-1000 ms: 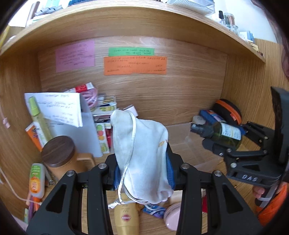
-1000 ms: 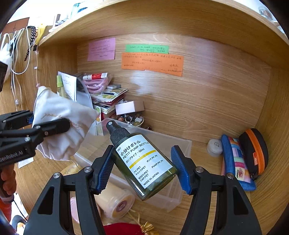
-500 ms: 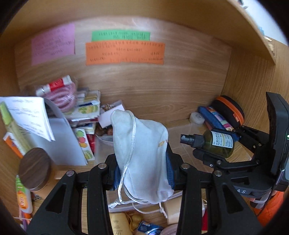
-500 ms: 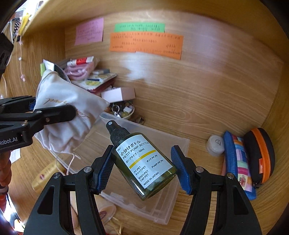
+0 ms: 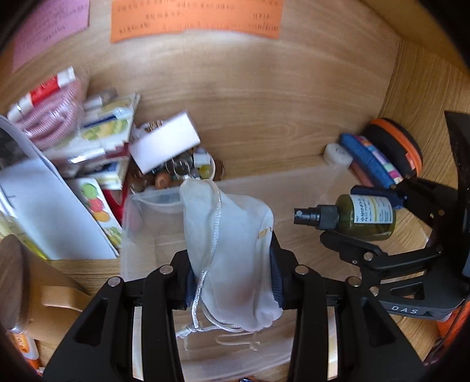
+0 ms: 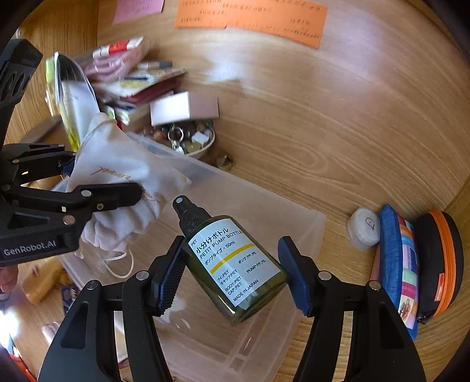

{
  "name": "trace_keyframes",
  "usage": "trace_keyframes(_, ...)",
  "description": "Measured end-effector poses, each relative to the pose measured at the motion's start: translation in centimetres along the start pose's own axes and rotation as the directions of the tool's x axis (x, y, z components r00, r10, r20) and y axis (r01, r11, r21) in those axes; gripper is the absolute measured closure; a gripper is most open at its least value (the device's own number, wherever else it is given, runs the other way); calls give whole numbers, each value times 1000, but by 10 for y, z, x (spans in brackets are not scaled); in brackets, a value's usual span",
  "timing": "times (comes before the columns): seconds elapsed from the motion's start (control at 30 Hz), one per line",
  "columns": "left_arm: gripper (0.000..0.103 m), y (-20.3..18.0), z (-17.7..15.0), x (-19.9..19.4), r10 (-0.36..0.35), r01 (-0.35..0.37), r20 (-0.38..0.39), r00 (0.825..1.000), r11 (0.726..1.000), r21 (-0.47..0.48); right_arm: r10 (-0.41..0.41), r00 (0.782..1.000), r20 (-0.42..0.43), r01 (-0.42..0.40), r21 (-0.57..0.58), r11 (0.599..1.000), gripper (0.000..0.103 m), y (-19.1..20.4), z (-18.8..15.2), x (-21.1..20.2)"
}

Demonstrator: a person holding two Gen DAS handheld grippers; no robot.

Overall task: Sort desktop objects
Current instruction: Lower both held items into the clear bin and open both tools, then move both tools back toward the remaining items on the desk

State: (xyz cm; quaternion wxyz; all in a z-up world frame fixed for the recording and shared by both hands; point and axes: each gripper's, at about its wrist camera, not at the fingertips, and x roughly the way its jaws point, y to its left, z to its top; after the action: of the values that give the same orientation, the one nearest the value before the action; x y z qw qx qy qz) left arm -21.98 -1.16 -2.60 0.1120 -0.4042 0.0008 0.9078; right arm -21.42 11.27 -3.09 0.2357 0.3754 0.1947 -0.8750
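**Pouch and pump bottle held over the clear bin**

The white drawstring pouch [image 5: 232,249] is pinched between the left gripper [image 5: 230,282] fingers above the translucent plastic bin [image 6: 305,232]. Just beside it, the right gripper [image 6: 232,273] clamps the green pump bottle [image 6: 235,264], tilted with its black nozzle toward the pouch. Behind the bin sits a small bowl of trinkets [image 6: 191,141]; a striped pencil case [image 6: 396,264] lies to the right.

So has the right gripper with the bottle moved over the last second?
Yes. The right gripper carried the bottle forward and down toward the clear bin; the orange note slid upward.
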Motion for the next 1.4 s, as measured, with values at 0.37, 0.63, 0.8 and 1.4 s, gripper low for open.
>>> trace_keyframes(0.37,61,7,-7,23,0,0,-60,998,1000,8,-44,990,-132,28,-118,993,43,12,4,30)
trace_keyframes(0.63,48,5,-7,20,4,-2,-41,999,1000,26,-90,977,-195,58,-161,985,43,15,9,44)
trace_keyframes(0.8,40,9,-5,8,1,-1,2,1000,1000,17,-109,969,-222,74,-163,984,42,16,11,48)
trace_keyframes(1.4,23,-2,1,-65,34,-43,172,984,998,50,-117,986,-123,108,-70,992,37,17,15,-12)
